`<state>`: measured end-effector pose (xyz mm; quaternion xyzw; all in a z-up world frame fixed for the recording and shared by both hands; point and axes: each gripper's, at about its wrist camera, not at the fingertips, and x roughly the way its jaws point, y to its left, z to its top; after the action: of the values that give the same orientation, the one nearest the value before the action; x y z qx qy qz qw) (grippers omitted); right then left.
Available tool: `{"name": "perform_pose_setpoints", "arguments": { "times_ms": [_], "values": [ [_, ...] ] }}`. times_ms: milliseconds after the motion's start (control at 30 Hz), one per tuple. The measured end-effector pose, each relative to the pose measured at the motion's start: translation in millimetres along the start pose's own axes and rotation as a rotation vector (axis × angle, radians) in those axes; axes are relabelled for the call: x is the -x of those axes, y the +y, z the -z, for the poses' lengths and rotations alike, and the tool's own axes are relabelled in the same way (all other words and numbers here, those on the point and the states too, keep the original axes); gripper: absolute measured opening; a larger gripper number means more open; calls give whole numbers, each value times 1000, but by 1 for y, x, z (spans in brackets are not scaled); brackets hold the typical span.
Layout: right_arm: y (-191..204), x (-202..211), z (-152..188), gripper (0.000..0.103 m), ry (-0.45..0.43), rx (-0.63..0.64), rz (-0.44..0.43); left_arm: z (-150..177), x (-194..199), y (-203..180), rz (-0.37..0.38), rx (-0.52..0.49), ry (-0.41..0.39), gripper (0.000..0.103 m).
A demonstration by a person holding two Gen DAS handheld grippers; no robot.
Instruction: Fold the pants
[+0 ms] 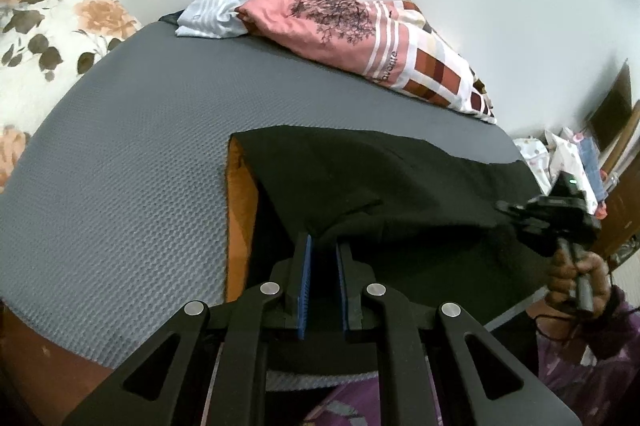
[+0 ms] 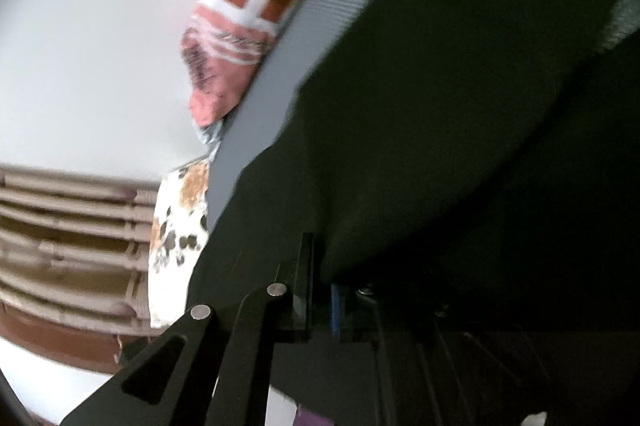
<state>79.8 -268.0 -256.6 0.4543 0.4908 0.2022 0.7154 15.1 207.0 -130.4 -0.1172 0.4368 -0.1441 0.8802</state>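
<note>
Black pants point(image 1: 400, 178) lie spread on a grey textured mat point(image 1: 132, 154), with an orange inner layer point(image 1: 240, 210) showing along their left edge. My left gripper point(image 1: 324, 243) is shut, its blue pads pinching a raised fold of the pants at the near edge. At the right a hand point(image 1: 576, 274) holds my right gripper point(image 1: 507, 209) against the pants' right side. In the right wrist view the dark pants point(image 2: 440, 106) fill most of the picture and drape over my right gripper point(image 2: 324, 266), which is shut on the cloth; one finger is hidden under it.
A pink printed garment point(image 1: 320, 14) and a patchwork pillow point(image 1: 436, 70) lie along the mat's far edge by the white wall. A floral blanket point(image 1: 48, 38) sits at the left. Bags point(image 1: 568, 154) and wooden furniture stand at the far right. A slatted wooden headboard point(image 2: 68, 226) shows in the right wrist view.
</note>
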Motion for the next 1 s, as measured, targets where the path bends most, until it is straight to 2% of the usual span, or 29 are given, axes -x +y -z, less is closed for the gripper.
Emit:
{"name": "perform_pose_setpoints", "arguments": {
  "times_ms": [133,267,467,700,767,800,833,933,967,1000],
  "values": [
    [11,15,33,5,45,33,-3,9,3,9,-28,1,26,12],
    [2,6,59,6,117,43,49,21,1,18,-46,16,56,12],
    [-22,-7,72,6,169,0,84,35,-8,17,-98,-32,88,13],
    [-16,-13,74,6,183,35,93,38,-15,22,-166,-50,107,15],
    [-20,-16,73,5,181,27,78,42,-17,23,-221,-68,118,20],
    [-20,-17,73,5,180,25,75,44,-17,26,-225,-58,126,20],
    [-18,-17,73,5,179,34,79,45,-16,29,-222,-46,125,25],
    [-15,-17,76,6,181,51,85,43,-6,39,-284,-20,104,56],
    [-15,-17,77,6,184,54,84,42,-1,43,-301,-8,96,60],
    [-14,-17,77,6,185,54,83,41,5,46,-310,6,84,60]
  ]
}}
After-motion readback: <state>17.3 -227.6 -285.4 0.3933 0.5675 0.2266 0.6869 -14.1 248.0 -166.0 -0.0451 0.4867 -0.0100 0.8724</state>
